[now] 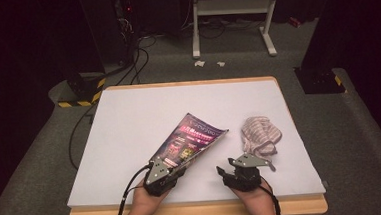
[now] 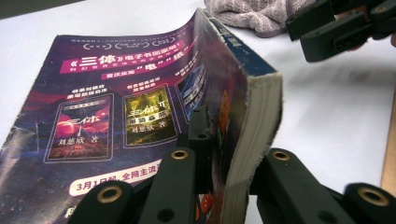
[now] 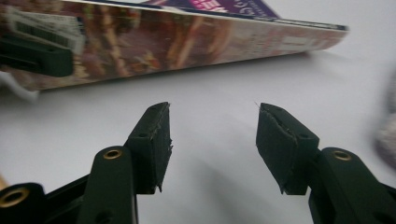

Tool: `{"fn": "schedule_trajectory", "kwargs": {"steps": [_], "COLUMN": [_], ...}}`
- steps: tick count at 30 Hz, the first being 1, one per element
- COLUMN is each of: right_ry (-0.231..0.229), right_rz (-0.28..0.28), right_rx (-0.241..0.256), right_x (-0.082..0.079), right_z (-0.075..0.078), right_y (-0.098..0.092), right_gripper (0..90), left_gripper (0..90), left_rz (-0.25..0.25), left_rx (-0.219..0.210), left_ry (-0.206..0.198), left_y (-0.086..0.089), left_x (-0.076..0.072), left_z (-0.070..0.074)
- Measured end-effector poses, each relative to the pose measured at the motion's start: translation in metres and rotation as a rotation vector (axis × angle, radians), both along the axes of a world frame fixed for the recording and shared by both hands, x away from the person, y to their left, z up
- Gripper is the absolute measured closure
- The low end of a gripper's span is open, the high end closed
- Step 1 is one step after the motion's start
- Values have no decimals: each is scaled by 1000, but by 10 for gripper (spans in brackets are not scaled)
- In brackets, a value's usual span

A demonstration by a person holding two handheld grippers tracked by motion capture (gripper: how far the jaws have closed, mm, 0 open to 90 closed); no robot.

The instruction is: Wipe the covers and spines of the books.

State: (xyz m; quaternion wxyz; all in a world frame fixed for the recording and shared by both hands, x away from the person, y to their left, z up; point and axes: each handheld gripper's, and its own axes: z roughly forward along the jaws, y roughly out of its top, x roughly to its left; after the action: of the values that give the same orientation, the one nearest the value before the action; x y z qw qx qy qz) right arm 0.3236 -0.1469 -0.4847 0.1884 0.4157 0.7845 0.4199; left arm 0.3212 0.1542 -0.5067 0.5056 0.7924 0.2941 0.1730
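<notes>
A purple paperback book [image 1: 190,137] lies slanted at the table's middle front, its near right edge lifted. My left gripper [image 1: 175,169] is shut on that near edge; in the left gripper view the jaws clamp the book [image 2: 140,107] around its cover and page block. My right gripper [image 1: 227,174] stands open just right of the book, low over the table, with nothing between its jaws. The right gripper view has its fingertips [image 3: 154,140] apart over bare white surface, with the book [image 3: 177,42] beyond them. The right gripper [image 2: 341,28] is also at the top right of the left gripper view.
A crumpled striped pinkish cloth [image 1: 260,133] lies right of the book, just beyond my right gripper. The white table top [image 1: 143,110] has a wooden front edge [image 1: 195,211]. Cables and a white stand [image 1: 233,14] are on the floor behind.
</notes>
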Motion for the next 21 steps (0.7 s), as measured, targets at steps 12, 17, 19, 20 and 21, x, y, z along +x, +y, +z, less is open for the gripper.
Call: {"fn": "schedule_trajectory", "kwargs": {"steps": [12, 17, 19, 20, 21], "right_ry": [-125, -18, 35, 59, 78], "right_rz": [-280, -378, -400, -402, -404], "right_rx": [-87, -107, -106, -101, -106], "right_x": [29, 70, 85, 91, 97], "right_z": [21, 15, 10, 7, 4], "right_y": [-59, -83, -89, -90, -91], "right_gripper": [357, 303, 299, 295, 294], "left_gripper": [786, 782, 779, 778, 778], "left_rz": [-7, -12, -14, -14, -14], "left_rx": [-35, -42, -44, -45, -46], "left_ry": [26, 33, 38, 41, 42], "left_y": [3, 4, 4, 4, 4], "left_x": [2, 3, 4, 4, 4], "left_z": [-1, -1, -1, -1, -1]}}
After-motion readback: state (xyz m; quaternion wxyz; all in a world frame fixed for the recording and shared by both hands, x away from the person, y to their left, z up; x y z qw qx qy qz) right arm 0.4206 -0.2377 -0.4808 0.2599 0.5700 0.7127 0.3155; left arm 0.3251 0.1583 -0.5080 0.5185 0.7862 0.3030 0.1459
